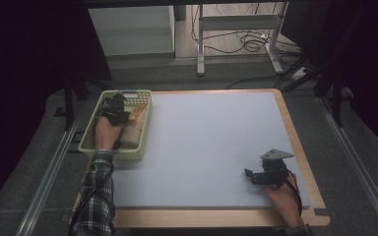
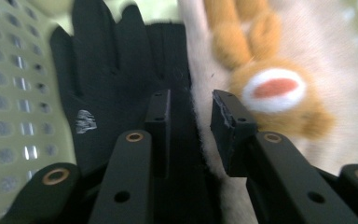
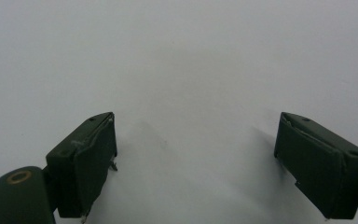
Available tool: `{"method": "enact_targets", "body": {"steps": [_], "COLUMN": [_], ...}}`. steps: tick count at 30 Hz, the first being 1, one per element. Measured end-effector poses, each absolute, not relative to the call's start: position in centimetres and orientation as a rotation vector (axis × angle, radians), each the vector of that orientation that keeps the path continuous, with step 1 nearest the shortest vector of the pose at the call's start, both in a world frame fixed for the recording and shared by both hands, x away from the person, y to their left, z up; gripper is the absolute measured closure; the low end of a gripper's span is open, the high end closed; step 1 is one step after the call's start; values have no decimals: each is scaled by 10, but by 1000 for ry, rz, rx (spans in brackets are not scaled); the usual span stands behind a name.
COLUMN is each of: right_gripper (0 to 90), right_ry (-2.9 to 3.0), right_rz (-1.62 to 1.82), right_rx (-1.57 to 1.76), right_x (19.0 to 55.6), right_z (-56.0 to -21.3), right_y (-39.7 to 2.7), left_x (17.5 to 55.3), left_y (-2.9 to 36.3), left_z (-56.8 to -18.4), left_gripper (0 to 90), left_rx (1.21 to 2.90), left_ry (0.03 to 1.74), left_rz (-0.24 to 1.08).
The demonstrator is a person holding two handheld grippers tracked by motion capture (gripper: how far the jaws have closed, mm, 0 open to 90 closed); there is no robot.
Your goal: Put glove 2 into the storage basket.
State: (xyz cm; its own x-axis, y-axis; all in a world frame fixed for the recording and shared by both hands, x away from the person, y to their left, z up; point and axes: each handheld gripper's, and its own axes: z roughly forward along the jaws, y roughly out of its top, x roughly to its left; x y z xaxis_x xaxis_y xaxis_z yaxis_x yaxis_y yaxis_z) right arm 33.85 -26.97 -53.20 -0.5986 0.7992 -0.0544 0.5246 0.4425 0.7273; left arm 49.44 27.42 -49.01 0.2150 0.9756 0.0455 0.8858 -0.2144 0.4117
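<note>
Plaid-sleeved left hand [image 1: 106, 132] reaches into basket [image 1: 89, 137].

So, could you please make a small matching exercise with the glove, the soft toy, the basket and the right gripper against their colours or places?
1. glove
2. soft toy
3. basket
4. right gripper

a. pale green, with holes
b. over the bare grey mat
c. black
d. cream and orange

Pairs: 1-c, 2-d, 3-a, 4-b
</note>
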Motion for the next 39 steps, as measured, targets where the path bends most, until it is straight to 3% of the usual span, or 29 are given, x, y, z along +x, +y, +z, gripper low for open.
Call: {"method": "enact_targets", "body": {"steps": [8,19,29,39], "right_gripper": [126,127,127,127], "right_ry": [2308,2307,2307,2306], "right_rz": [960,960,960,960], "right_rx": [1121,1121,1120,1120], "right_x": [338,338,338,338], "right_z": [-532,-532,-532,-532], "right_y": [-270,-270,-270,-270], "left_x": [492,478,461,446], "left_y": [272,286,297,306], "left_z": [-490,-473,-462,-461], "left_gripper": [760,420,291,228], "left_rx": [2157,2118,2062,1998], "left_ry": [1696,1660,1598,1565], "left_rz": [340,531,516,472]}}
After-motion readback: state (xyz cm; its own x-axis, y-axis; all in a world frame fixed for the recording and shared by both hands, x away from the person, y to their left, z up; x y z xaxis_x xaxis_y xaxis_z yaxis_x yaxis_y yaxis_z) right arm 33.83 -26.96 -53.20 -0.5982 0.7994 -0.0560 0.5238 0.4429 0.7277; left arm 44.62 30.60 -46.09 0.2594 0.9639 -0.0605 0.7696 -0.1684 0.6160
